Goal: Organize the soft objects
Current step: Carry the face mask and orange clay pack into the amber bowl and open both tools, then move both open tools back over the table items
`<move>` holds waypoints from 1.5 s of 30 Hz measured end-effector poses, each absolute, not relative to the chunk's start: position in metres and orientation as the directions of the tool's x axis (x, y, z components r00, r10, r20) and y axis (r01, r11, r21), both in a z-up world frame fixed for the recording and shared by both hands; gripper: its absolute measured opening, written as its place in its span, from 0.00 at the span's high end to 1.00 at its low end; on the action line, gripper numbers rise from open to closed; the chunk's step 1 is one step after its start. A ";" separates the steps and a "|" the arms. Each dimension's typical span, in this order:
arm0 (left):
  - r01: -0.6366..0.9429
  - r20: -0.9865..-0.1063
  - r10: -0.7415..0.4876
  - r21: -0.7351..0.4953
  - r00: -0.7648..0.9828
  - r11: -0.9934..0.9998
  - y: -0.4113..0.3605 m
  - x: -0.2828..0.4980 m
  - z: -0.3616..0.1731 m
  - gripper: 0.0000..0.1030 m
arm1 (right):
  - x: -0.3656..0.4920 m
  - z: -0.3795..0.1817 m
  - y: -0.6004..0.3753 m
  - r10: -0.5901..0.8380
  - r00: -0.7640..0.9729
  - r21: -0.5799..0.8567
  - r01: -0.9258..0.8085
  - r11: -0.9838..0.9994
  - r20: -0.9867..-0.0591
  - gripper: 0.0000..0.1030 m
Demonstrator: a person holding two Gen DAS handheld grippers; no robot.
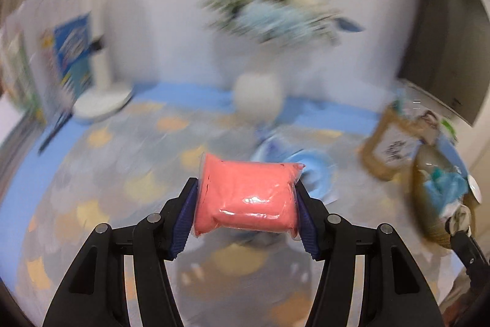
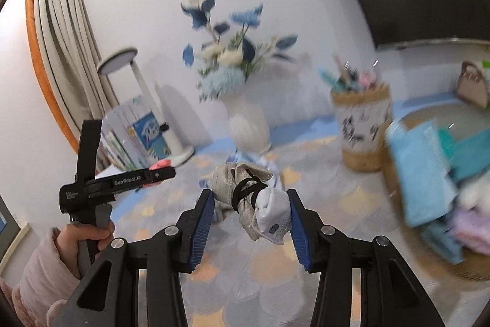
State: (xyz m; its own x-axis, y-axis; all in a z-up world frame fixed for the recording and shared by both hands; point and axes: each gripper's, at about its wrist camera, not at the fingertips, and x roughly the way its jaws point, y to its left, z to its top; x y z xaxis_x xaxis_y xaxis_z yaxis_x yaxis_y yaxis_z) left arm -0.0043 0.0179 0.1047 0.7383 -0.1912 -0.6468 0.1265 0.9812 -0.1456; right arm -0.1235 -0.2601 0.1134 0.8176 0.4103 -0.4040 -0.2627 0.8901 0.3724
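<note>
My left gripper (image 1: 246, 198) is shut on a pink soft packet in clear wrap (image 1: 248, 198), held above the patterned tablecloth (image 1: 122, 173). My right gripper (image 2: 249, 207) is shut on a grey-white cloth bundle tied with black cord (image 2: 254, 198). The left gripper also shows at the left of the right wrist view (image 2: 159, 170), with the pink packet (image 2: 160, 164) at its tip. A round woven basket (image 2: 398, 189) at the right holds blue, teal and lilac cloths (image 2: 425, 170). It also shows at the right in the left wrist view (image 1: 428, 204).
A white vase of blue and white flowers (image 2: 248, 124) stands at the back of the table. A woven pot with pens (image 2: 363, 127) is beside it. A white lamp base (image 1: 101, 103) and books (image 1: 73, 51) stand at the left. Light-blue cloth (image 1: 309, 170) lies beyond the pink packet.
</note>
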 end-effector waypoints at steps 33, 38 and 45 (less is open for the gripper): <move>0.773 -0.716 -0.584 -0.098 0.383 0.627 -0.371 0.050 0.141 0.06 | -0.152 0.116 -0.408 -0.180 0.806 0.101 0.284 0.953 -0.565 0.06; 0.772 -0.707 -0.574 -0.063 0.414 0.633 -0.366 0.045 0.148 0.01 | -0.153 0.119 -0.408 -0.160 0.812 0.121 0.272 0.955 -0.562 0.06; 0.752 -0.691 -0.570 -0.058 0.445 0.657 -0.338 0.042 0.161 0.01 | -0.150 0.126 -0.394 -0.131 0.829 0.133 0.240 0.962 -0.544 0.06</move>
